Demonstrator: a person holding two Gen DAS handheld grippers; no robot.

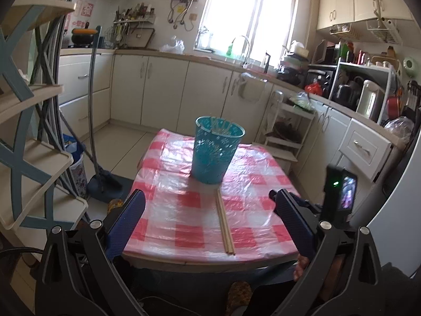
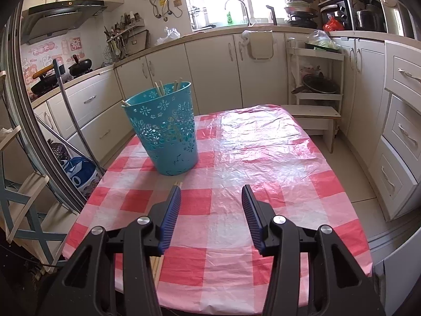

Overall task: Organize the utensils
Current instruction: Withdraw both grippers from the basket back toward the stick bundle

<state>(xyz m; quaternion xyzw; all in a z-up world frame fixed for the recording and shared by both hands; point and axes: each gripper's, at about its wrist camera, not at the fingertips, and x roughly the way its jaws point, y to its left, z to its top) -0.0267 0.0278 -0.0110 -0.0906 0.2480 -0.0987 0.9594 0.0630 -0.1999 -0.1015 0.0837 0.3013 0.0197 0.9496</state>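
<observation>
A teal perforated basket (image 1: 215, 153) stands on the red-and-white checked table (image 1: 184, 210) and holds several wooden chopsticks (image 1: 219, 126). A pair of loose chopsticks (image 1: 224, 223) lies on the cloth in front of the basket, running toward the near edge. My left gripper (image 1: 208, 197) is open and empty, held back above the near edge, its fingers either side of the pair. The right wrist view shows the basket (image 2: 164, 129). My right gripper (image 2: 211, 192) is open and empty above the cloth, with the loose chopsticks (image 2: 179, 183) mostly hidden under its left finger (image 2: 171, 210).
Kitchen cabinets (image 1: 163, 89) run behind the table. A broom and dustpan (image 1: 105, 179) stand at the left of the table beside a shelf rack (image 1: 31, 131). A small white rack (image 2: 315, 79) and stool (image 2: 313, 118) stand at the far right. The right gripper's camera unit (image 1: 342, 192) shows at the table's right.
</observation>
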